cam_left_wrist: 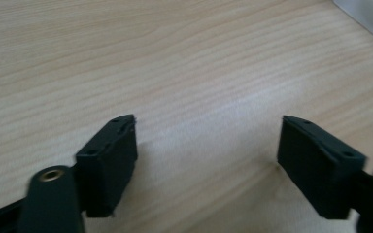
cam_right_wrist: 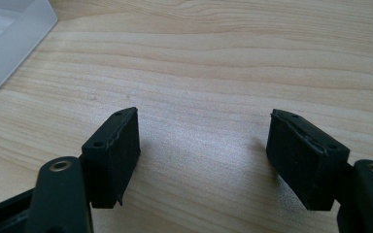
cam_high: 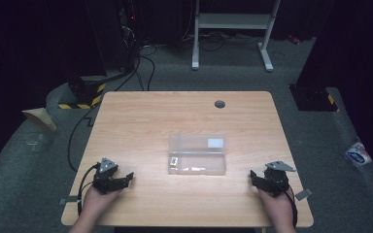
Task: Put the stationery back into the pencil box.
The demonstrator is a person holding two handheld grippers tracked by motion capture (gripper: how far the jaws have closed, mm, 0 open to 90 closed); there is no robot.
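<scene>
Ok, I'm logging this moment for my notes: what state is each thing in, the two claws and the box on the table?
Left claw: open, nothing between its jaws, low over bare wood.
Right claw: open, empty, low over bare wood.
Clear plastic box: lying flat mid-table, apart from both claws; small items inside; whether a lid is on, cannot tell.
Table: bare wood around the box.

Your left gripper (cam_high: 126,178) sits at 7 o'clock, right gripper (cam_high: 255,178) at 5 o'clock; both jaws apart, empty.
</scene>
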